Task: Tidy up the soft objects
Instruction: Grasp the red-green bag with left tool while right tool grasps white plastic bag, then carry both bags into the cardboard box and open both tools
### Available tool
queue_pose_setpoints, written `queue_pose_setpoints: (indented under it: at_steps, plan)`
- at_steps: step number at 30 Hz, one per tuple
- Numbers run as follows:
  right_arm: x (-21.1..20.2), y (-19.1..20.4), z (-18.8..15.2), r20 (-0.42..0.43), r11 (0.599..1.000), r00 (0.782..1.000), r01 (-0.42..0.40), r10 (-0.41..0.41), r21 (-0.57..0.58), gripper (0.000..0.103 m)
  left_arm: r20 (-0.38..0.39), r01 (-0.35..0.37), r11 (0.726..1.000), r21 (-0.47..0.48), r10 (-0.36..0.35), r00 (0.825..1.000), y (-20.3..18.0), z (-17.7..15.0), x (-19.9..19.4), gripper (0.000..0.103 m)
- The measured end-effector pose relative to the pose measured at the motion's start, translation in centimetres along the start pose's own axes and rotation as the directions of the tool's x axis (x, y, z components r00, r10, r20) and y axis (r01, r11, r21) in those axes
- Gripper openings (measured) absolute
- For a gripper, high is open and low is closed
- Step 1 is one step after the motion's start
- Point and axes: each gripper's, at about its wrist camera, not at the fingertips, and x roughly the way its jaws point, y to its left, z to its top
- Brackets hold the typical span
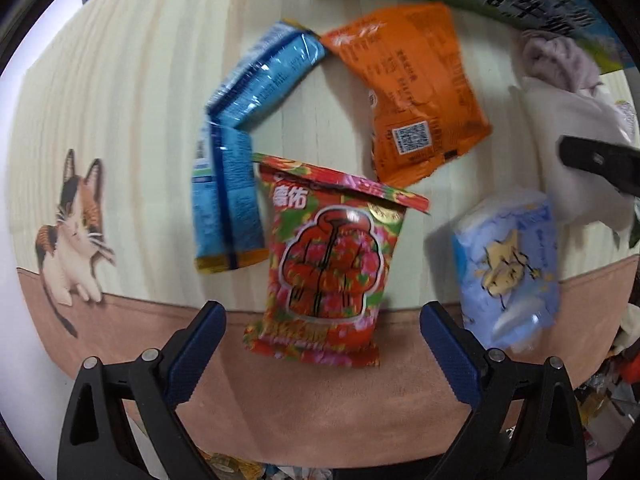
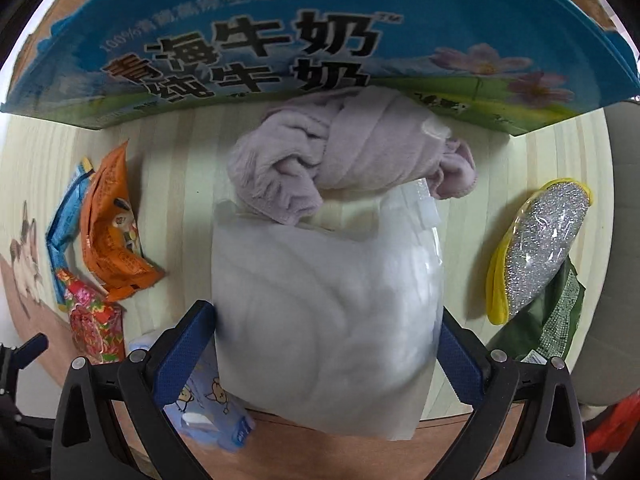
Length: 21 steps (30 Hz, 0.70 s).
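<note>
My left gripper (image 1: 322, 332) is open above a red flowered snack bag (image 1: 332, 264), which lies between its blue fingers (image 1: 196, 356). A blue packet (image 1: 240, 140), an orange packet (image 1: 412, 96) and a pale blue tissue pack (image 1: 512, 264) lie around it. My right gripper (image 2: 328, 344) is open around a white plastic-wrapped soft bag (image 2: 324, 320), whose sides sit close to both pads. A lilac fleece cloth (image 2: 344, 152) rests at the bag's far end. The tissue pack (image 2: 208, 412) lies under the right gripper's left finger.
A blue and green milk carton box (image 2: 280, 40) stands along the back of the mat. A silver and yellow scouring pad (image 2: 540, 248) and a green packet (image 2: 548, 320) lie at the right. A cat picture (image 1: 76, 232) is printed on the mat's left.
</note>
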Motion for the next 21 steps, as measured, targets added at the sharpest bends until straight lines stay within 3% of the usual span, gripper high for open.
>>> queue_pose_setpoints:
  at_steps: [1, 2, 3, 6, 9, 13, 21]
  plan:
    - [0.2, 0.4, 0.1, 0.005, 1.0, 1.0, 0.002, -0.002, -0.003, 0.103, -0.007, 0.011, 1.0, -0.014, -0.011, 1.0, 0.1, 0.2, 0.5, 0.063]
    - [0.3, 0.6, 0.0, 0.004, 1.0, 1.0, 0.001, -0.001, -0.009, 0.102, -0.018, 0.024, 0.999, -0.03, -0.024, 1.0, 0.3, 0.3, 1.0, 0.053]
    - [0.5, 0.5, -0.2, -0.002, 1.0, 1.0, -0.004, 0.004, -0.009, 0.101, -0.025, 0.044, 0.998, -0.048, -0.045, 0.999, 0.4, 0.2, 1.3, 0.051]
    - [0.7, 0.1, -1.2, -0.033, 1.0, 0.999, -0.025, 0.025, 0.012, 0.098, 0.012, 0.072, 0.993, -0.097, -0.071, 0.997, 1.0, -0.4, 1.4, 0.048]
    - [1.6, -0.3, -2.1, -0.062, 0.997, 0.996, -0.058, 0.061, 0.048, 0.099, 0.022, 0.077, 0.991, -0.113, -0.075, 0.997, 1.1, -0.9, 2.1, 0.052]
    - [3.0, -0.1, -2.8, -0.05, 0.994, 0.995, -0.08, 0.083, 0.073, 0.1, 0.028, 0.085, 0.986, -0.14, -0.082, 0.996, 1.4, -1.6, 3.0, 0.048]
    - [3.7, 0.1, -6.0, -0.006, 0.987, 0.994, -0.11, 0.112, 0.116, 0.076, 0.052, 0.104, 0.974, -0.204, -0.095, 0.994, 2.3, -6.6, 1.2, 0.043]
